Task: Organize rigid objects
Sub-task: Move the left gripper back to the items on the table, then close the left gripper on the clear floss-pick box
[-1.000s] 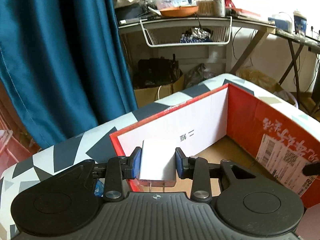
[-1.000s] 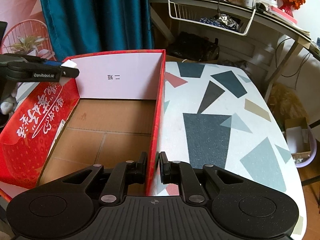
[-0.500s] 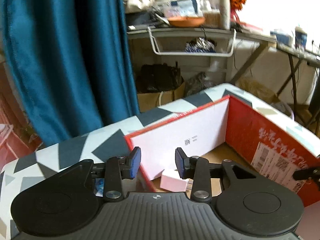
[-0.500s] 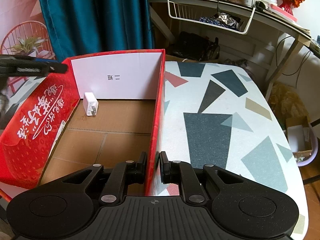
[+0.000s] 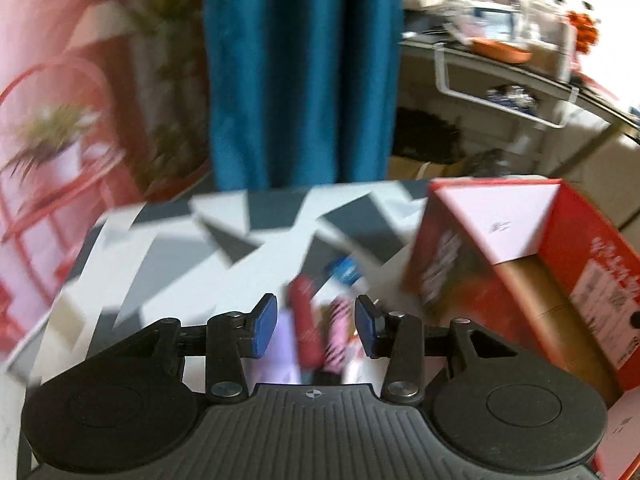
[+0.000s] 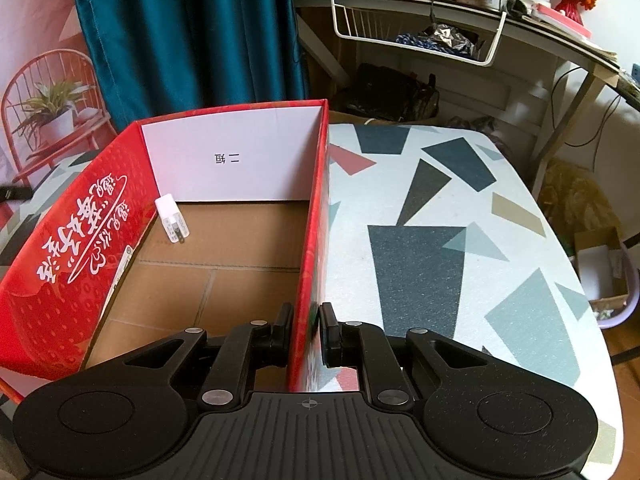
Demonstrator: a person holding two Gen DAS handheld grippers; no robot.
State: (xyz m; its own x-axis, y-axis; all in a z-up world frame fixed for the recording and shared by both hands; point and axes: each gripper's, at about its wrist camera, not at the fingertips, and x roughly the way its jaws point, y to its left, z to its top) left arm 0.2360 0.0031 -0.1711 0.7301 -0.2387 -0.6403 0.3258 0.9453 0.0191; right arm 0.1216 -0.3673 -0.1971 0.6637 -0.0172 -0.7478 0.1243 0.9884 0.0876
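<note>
Red cardboard box (image 6: pixel 76 264): open top, white inner far wall, brown floor, white script on its left outer side; stands on the table's left part. White plug adapter (image 6: pixel 173 220): lies tilted in the box's far-left corner, prongs toward the near side. Outside, left of the box: blurred red (image 5: pixel 306 320), pink (image 5: pixel 338 330), blue (image 5: pixel 346 272) and pale purple (image 5: pixel 282 354) items together on the tabletop; identities cannot be told.

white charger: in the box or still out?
In. The white charger lies on the red box's cardboard floor, far left corner, no tool touching it.
</note>
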